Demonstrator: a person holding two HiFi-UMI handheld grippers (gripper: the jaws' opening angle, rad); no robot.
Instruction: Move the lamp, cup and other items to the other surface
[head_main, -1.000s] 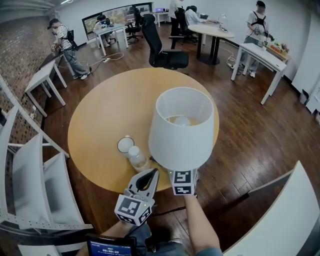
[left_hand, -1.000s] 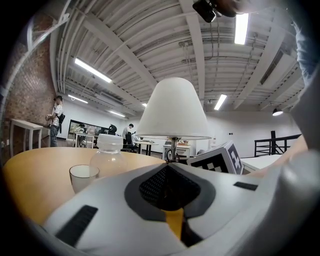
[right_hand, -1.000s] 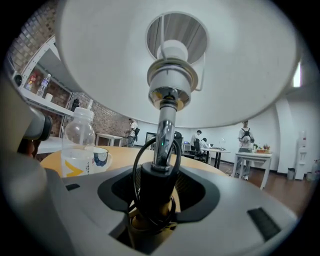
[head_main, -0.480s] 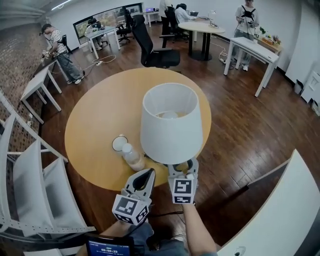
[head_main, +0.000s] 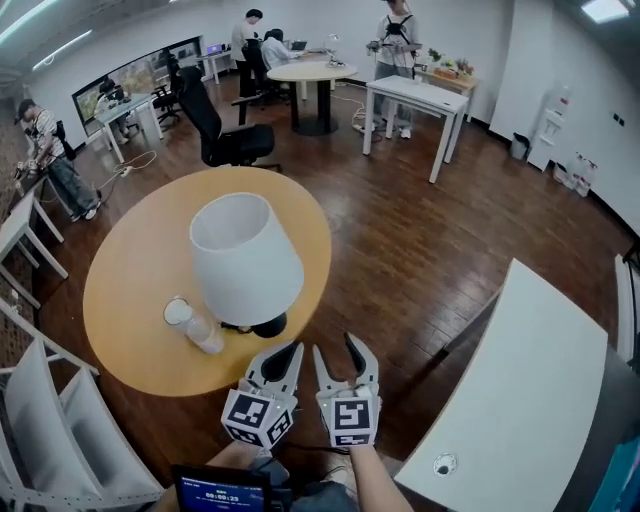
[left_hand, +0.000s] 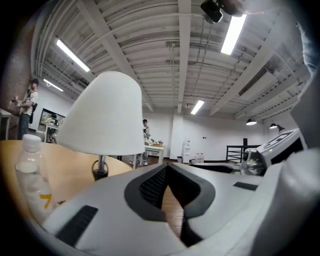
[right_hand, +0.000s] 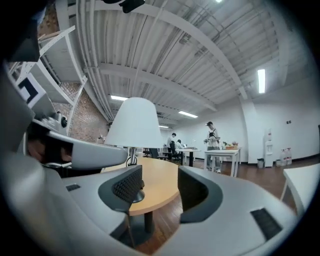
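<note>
The lamp (head_main: 245, 262), with a white shade and a dark base, stands on the round wooden table (head_main: 130, 260) near its front edge. A white cup (head_main: 176, 312) and a clear bottle (head_main: 204, 333) sit just left of its base. My left gripper (head_main: 293, 350) hovers off the table edge, jaws together and empty. My right gripper (head_main: 335, 348) is beside it with nothing between its jaws, which are closing. The left gripper view shows the lamp (left_hand: 105, 115) and the bottle (left_hand: 32, 175) past my left gripper (left_hand: 167, 167). The right gripper view shows the lamp (right_hand: 134, 122) beyond my right gripper (right_hand: 160, 182).
A white table (head_main: 530, 390) stands at the lower right, across a strip of dark wood floor (head_main: 400, 280). White shelving (head_main: 40, 420) is at the lower left. A black office chair (head_main: 225, 135), more tables and several people are farther back.
Earlier the right gripper was at the lamp's base and the lamp looked close. Now the lamp stands alone on the round table, the gripper has drawn back, and the view has swung right.
</note>
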